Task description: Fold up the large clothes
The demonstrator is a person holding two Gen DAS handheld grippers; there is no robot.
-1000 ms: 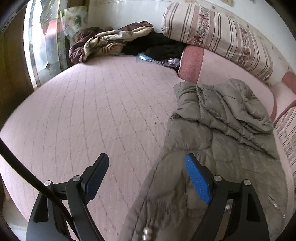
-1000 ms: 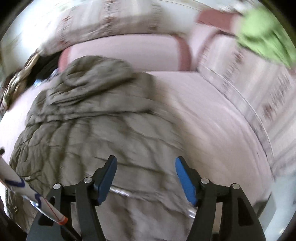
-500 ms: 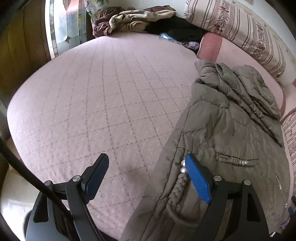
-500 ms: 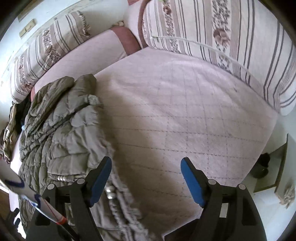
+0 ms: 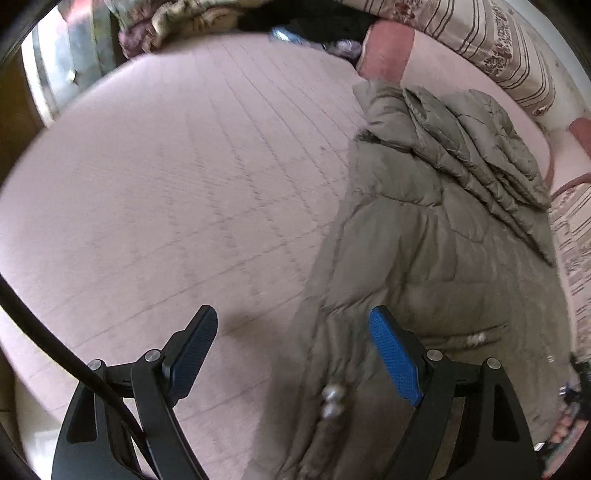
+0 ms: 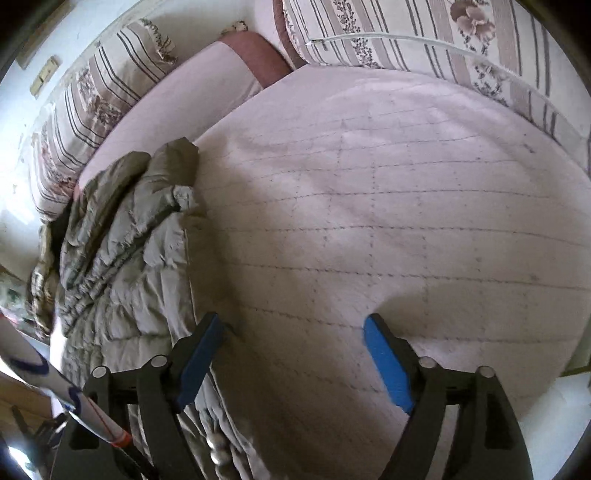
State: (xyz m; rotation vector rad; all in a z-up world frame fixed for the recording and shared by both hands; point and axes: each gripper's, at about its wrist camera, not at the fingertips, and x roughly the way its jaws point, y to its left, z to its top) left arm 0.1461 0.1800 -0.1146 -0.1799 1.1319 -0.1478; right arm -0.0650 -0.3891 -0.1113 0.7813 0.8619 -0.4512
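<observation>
Pale pink quilted mattress, stitched in a grid of squares, filling most of both views. Lying flat on it, an olive-grey padded coat, running from 1 o'clock down to 6 o'clock in the left wrist view and from 10 o'clock to 7 o'clock in the right wrist view; upper part crumpled in folds, metal beads on a cord near the lower hem. At 12 o'clock in the left view, a heap of brown and dark clothes on the far edge. Striped floral cushions along the 12 to 2 o'clock rim, a pink bolster at 11 o'clock, touching the mattress edge
</observation>
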